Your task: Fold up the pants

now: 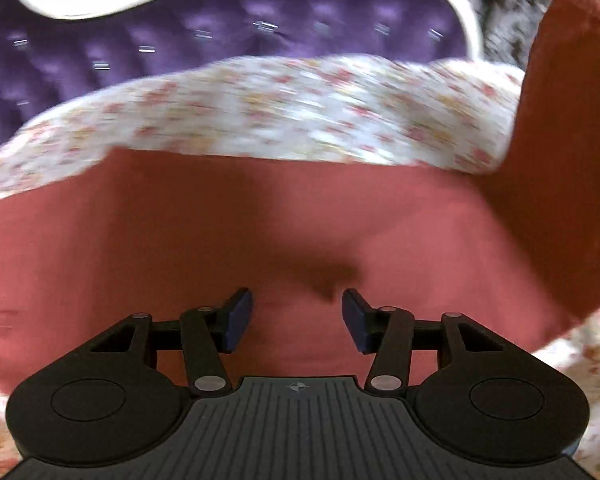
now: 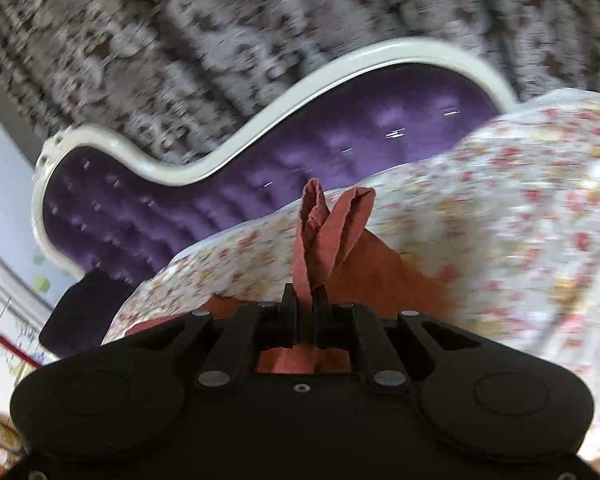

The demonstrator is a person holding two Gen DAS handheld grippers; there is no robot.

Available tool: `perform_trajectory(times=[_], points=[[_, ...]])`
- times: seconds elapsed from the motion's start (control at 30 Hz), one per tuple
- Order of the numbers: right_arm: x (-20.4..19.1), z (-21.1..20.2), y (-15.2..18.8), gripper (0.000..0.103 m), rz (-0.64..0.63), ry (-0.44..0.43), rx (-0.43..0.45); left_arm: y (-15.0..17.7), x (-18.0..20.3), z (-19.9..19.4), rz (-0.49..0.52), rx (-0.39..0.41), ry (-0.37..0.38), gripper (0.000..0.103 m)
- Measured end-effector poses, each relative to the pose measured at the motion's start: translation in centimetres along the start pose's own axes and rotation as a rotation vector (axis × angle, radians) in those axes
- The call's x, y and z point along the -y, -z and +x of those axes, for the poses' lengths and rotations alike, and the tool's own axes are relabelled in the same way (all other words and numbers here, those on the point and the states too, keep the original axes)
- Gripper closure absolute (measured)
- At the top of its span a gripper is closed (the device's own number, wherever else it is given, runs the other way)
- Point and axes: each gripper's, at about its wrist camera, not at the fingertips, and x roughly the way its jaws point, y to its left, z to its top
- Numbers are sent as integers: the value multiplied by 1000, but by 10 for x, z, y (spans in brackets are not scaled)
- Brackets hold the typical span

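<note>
The pants (image 1: 188, 240) are salmon-red cloth spread on a floral bedsheet (image 1: 300, 112). In the left wrist view my left gripper (image 1: 297, 318) is open just above the cloth, holding nothing. At the right of that view a part of the pants (image 1: 564, 160) is lifted upright, with a dark bit of the other gripper at the frame edge. In the right wrist view my right gripper (image 2: 307, 312) is shut on a bunched edge of the pants (image 2: 328, 228), whose hems stick up past the fingertips.
A purple tufted headboard (image 1: 220, 32) with a white curved frame (image 2: 260, 120) stands behind the bed. Patterned grey wallpaper (image 2: 220, 20) is behind it. The floral sheet (image 2: 520, 220) extends to the right. Both views are motion-blurred.
</note>
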Motion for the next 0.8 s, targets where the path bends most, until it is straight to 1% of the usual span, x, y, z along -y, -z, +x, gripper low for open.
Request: perform_trajectory(times=[0.13,0.23,0.33,0.43,0.53,0.63,0.7,0.73,0.8], points=[[-40,47,16,87,-16,-70,-53,6,-53,-14,-64,36,-88,54],[-68,82,32,87,-54,-83,-79,12,-90,-21,-115,45,-143,54],[-90,117,49,87,-74,-104,-116,19,-124,-25,-181,34,-169,54],[-106,150,66,87,-80,-119,-168,27,-151,-27,-237,19,-185,54],[-121,178,86,87,-108,-115,-214,34,-170,-28,-271,6,-204,54],[-133,200,104,87,-146,-86,-241,39,-182,-28,-294,-3,-213,54],[-139,211,114,85,-179,-57,-247,40,-187,-28,-306,-8,-211,54],[-142,217,119,81,-210,-42,-248,41,-188,-28,-310,-8,-210,54],[-146,223,127,70,-254,-52,-248,41,-188,-30,-312,-6,-208,54]])
